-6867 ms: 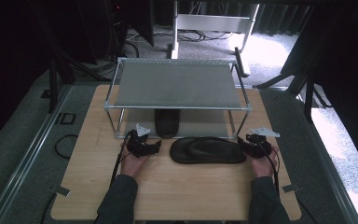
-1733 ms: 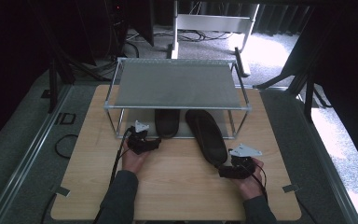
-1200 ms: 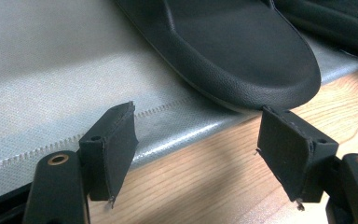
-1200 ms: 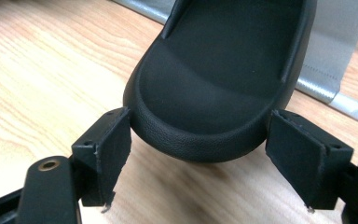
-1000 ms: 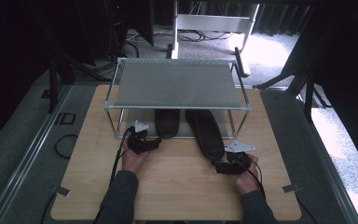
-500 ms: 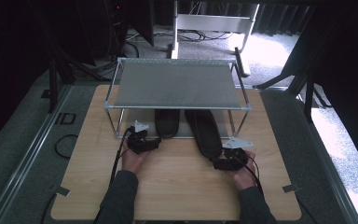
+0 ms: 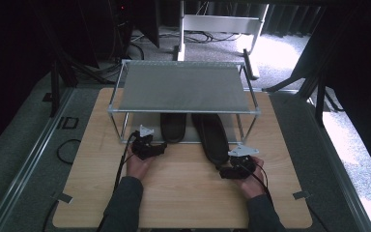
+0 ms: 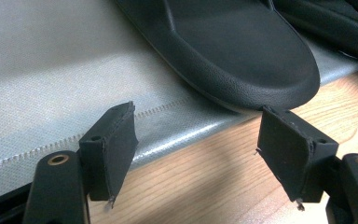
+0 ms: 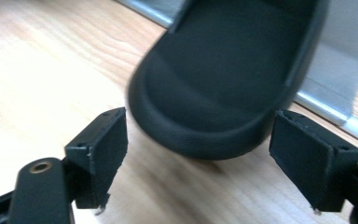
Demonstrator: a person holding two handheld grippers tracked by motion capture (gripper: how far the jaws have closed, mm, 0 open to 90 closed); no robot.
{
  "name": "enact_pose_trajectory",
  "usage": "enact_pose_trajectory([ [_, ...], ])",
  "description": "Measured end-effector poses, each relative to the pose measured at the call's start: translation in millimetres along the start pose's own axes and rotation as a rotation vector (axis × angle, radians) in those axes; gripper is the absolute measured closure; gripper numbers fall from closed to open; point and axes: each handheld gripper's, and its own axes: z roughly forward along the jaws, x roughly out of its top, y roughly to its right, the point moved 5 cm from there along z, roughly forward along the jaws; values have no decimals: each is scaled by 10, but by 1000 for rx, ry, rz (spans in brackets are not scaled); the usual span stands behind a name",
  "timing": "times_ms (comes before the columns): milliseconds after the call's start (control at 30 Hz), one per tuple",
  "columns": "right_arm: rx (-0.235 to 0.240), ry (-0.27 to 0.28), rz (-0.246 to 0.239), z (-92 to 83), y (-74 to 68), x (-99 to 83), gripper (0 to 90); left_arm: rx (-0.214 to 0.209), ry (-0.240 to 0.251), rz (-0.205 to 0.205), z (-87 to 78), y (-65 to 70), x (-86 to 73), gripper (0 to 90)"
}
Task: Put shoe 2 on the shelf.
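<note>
Slippers, black, two. Right slipper [image 7: 213,137]: lies on the table [image 7: 183,193] with its front part under the rack [image 7: 183,89] and its heel end sticking out toward the person; it is slightly angled. In the right gripper view its rounded heel [image 9: 214,93] sits just ahead of the jaws, resting on the wood, its far part over the grey mat [image 9: 340,56]. Left slipper [image 7: 173,126]: lies under the rack, on the grey mat, just beside the right slipper. In the left gripper view its rounded end [image 8: 242,56] overhangs the mat's edge [image 8: 177,126] a little, close ahead of the jaws.

Rack: metal frame with a grey mesh top shelf, standing at the far middle of the table.

Right tongs [image 7: 228,170]: held in the right hand [image 7: 249,181] at the heel of the right slipper. Jaws spread wide, having just been opening; the heel sits in front of the gap, with neither pad [image 9: 100,154] pressing on it.

Left tongs [image 7: 162,149]: held in the left hand [image 7: 140,164] at the rack's front left, near the left slipper. Jaws spread, nothing between the pads [image 8: 114,144]; the slipper's end is just beyond them, apart.

Table: light wood, carrying the rack and both slippers.
</note>
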Motion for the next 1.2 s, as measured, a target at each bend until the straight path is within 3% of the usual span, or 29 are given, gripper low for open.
enact_pose_trajectory([
  [100, 18, 0, 15, 22, 26, 7, 210, -1, 0, 0, 0, -1, 0, 287],
  [300, -18, -2, -1, 177, 28, 127, 237, -5, 2, -3, -1, -5, 0, 287],
  [900, -81, 30, 33, 598, 63, 410, 246, 11, -9, 24, 8, 13, -2, 287],
  [1200, -48, 36, 20, 715, 60, 505, 281, 13, -9, 24, 8, 15, -2, 287],
])
